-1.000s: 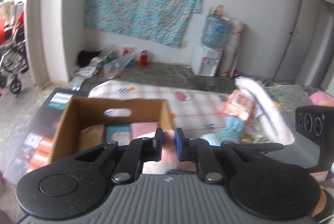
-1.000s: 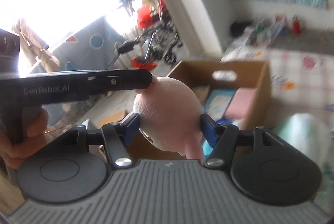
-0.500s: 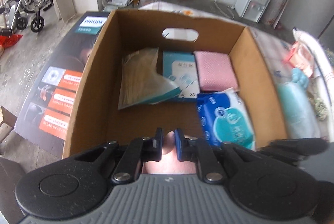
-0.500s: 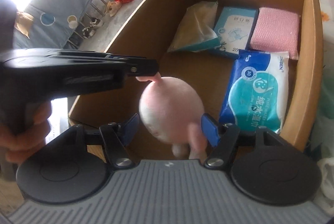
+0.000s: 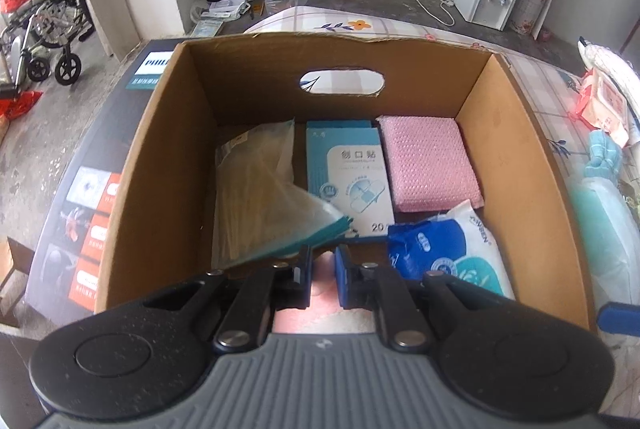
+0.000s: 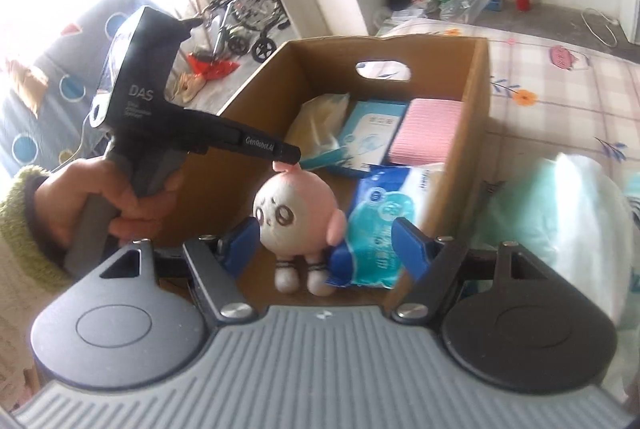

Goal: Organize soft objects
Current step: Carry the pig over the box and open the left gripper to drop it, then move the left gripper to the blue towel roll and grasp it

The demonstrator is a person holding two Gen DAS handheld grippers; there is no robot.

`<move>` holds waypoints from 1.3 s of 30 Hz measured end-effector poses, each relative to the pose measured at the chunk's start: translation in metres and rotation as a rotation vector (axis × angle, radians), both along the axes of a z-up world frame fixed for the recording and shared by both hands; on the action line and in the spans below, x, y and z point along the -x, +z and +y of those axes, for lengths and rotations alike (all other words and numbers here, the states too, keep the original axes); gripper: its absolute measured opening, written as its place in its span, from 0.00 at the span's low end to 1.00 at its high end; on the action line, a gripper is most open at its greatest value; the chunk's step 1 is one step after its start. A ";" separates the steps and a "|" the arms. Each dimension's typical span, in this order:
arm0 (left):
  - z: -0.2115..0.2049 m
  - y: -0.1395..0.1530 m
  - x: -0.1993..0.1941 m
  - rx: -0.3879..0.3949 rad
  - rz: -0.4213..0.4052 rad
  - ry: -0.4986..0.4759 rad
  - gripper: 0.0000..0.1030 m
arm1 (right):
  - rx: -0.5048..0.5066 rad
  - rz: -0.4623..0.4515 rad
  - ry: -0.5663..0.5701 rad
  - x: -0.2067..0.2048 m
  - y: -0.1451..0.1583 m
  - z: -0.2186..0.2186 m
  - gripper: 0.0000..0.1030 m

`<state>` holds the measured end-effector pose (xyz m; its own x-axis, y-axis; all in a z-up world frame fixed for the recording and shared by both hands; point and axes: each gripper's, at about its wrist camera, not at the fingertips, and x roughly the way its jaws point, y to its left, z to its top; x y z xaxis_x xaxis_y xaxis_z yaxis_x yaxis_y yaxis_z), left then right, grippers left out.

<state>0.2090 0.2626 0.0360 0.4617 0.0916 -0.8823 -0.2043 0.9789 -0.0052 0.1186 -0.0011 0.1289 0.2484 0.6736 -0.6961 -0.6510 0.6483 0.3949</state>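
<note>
A pink and cream plush toy (image 6: pixel 296 213) hangs by its top tuft from my left gripper (image 6: pixel 286 159), over the near part of a cardboard box (image 6: pixel 476 117). My left gripper (image 5: pixel 323 275) is shut on that tuft, pink showing between its pads. My right gripper (image 6: pixel 322 249) is open, its pads either side of the toy without touching. In the box (image 5: pixel 168 157) lie a clear bag (image 5: pixel 256 189), a plaster box (image 5: pixel 348 173), a pink pad (image 5: pixel 428 163) and a blue wipes pack (image 5: pixel 444 253).
The box stands on a bed with a patterned sheet (image 6: pixel 560 85). A pale green soft pack (image 6: pixel 560 221) lies right of the box. A red-white packet (image 5: pixel 604 105) and blue toy (image 5: pixel 602 153) lie further right. A wheelchair (image 5: pixel 44 29) stands on the floor at left.
My right gripper has let go of the plush toy and drawn back. My left gripper has carried the toy by its tuft over the box and lowered it.
</note>
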 end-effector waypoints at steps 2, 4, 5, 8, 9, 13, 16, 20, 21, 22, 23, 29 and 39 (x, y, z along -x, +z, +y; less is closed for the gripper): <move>-0.004 -0.001 -0.007 -0.002 0.004 -0.015 0.12 | -0.004 0.006 -0.016 0.002 0.000 -0.009 0.71; -0.007 -0.002 -0.011 0.002 0.002 -0.026 0.13 | -0.008 0.008 -0.027 0.001 0.000 -0.020 0.71; -0.009 -0.003 -0.013 0.004 0.001 -0.027 0.13 | -0.009 0.009 -0.031 0.002 0.001 -0.023 0.71; -0.012 -0.004 -0.017 0.008 -0.009 -0.030 0.14 | -0.016 0.012 -0.038 0.003 0.003 -0.026 0.71; -0.013 -0.004 -0.017 0.010 -0.012 -0.031 0.14 | -0.016 0.009 -0.036 0.002 0.003 -0.029 0.71; -0.015 -0.003 -0.013 0.030 -0.036 -0.032 0.31 | -0.020 0.015 -0.040 -0.005 -0.001 -0.026 0.72; -0.018 0.003 -0.005 0.044 -0.063 -0.034 0.47 | -0.032 0.022 -0.058 -0.009 -0.006 -0.029 0.72; -0.029 0.015 0.006 -0.009 -0.120 -0.042 0.59 | -0.072 0.052 -0.098 -0.011 -0.010 -0.042 0.73; -0.033 0.020 0.008 -0.023 -0.131 -0.048 0.60 | -0.083 0.058 -0.110 -0.013 -0.012 -0.046 0.73; -0.037 0.025 0.009 -0.034 -0.143 -0.055 0.61 | -0.091 0.060 -0.122 -0.013 -0.012 -0.051 0.73; -0.042 0.030 0.010 -0.042 -0.158 -0.065 0.62 | -0.100 0.060 -0.134 -0.013 -0.012 -0.056 0.73; -0.083 0.061 0.012 -0.059 -0.268 -0.163 0.72 | -0.135 0.035 -0.231 -0.021 -0.009 -0.096 0.73; -0.190 0.053 -0.045 -0.067 -0.232 -0.400 0.74 | -0.143 -0.019 -0.568 -0.074 -0.011 -0.230 0.73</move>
